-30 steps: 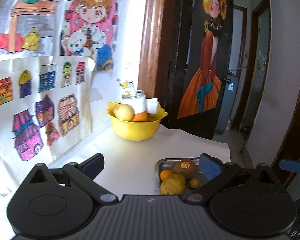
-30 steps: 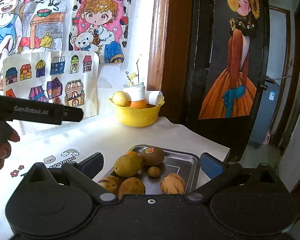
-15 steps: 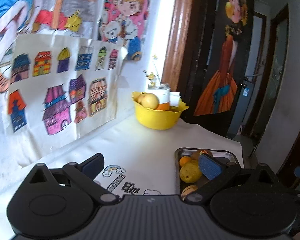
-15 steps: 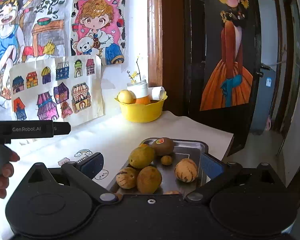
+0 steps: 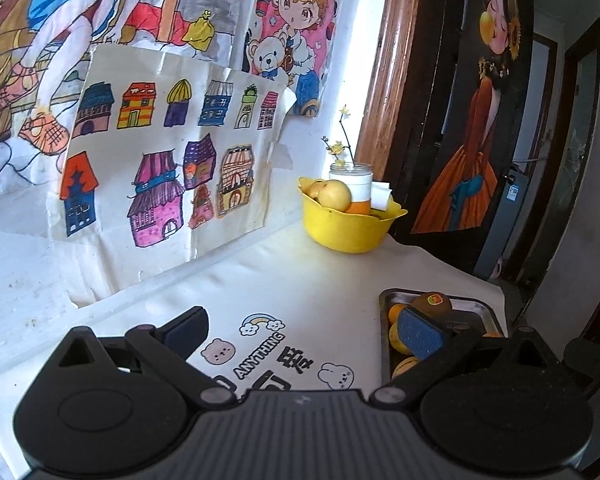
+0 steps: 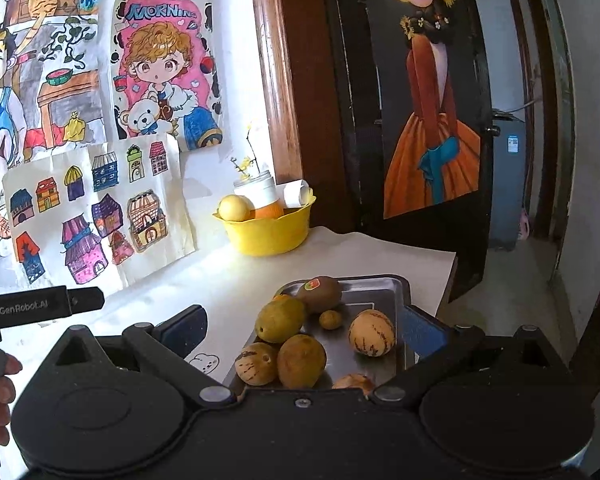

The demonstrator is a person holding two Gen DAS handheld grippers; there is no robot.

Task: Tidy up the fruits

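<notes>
White-covered desk (image 6: 360, 256) carries a steel tray (image 6: 374, 292) of fruit at lower centre; left tongs (image 5: 302, 330) and right tongs (image 6: 304, 330) both spread, empty.

Both wrist views toward yellow bowl (image 5: 350, 228)

White wall (image 6: 228, 80) is covered w/ kids' drawings (image 6: 96, 208), lit bright by daylight. Wooden door frame (image 6: 280, 80) is set beside a dark door w/ a painted girl in an orange dress (image 6: 432, 128). Grey floor (image 6: 516, 280) is seen beyond.
</notes>
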